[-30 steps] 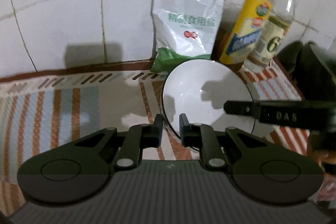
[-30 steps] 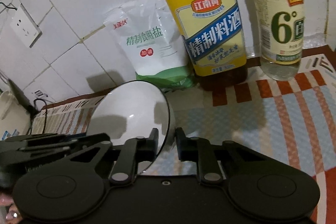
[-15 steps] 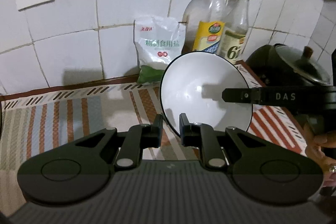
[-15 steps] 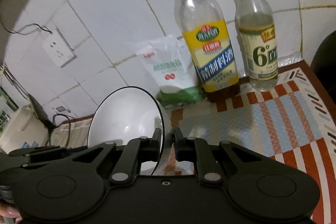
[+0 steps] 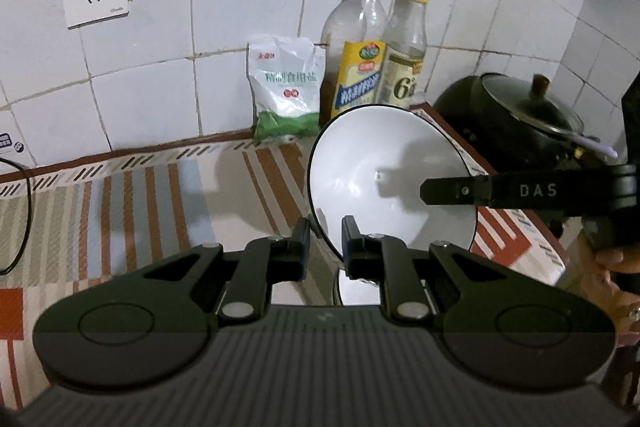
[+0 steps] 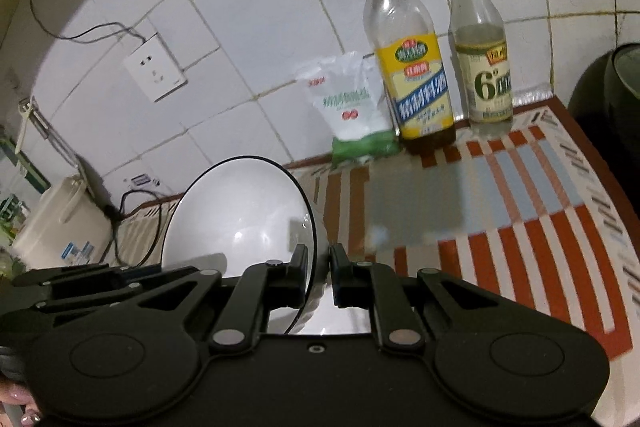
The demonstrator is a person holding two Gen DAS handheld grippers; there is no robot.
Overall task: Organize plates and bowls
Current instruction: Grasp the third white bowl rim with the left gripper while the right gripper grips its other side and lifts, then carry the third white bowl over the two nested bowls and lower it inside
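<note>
Both grippers have the white bowl (image 5: 384, 183) up off the striped surface (image 5: 132, 203), tilted on edge with its open side facing the left camera. The left gripper (image 5: 323, 239) has its fingers closed on the near rim, one inside, one outside. The right gripper (image 6: 318, 267) pinches the opposite rim of the bowl (image 6: 240, 223), fingers drawn in tight around the thin black edge; in the left view its black finger (image 5: 460, 191) reaches across the bowl's inside. Behind, against the tiled wall, a salt bag (image 5: 286, 91), a yellow-label bottle (image 5: 358, 67) and a clear vinegar bottle (image 5: 406, 67) stand side by side. A dark lidded pot (image 5: 516, 123) sits off to the right
</note>
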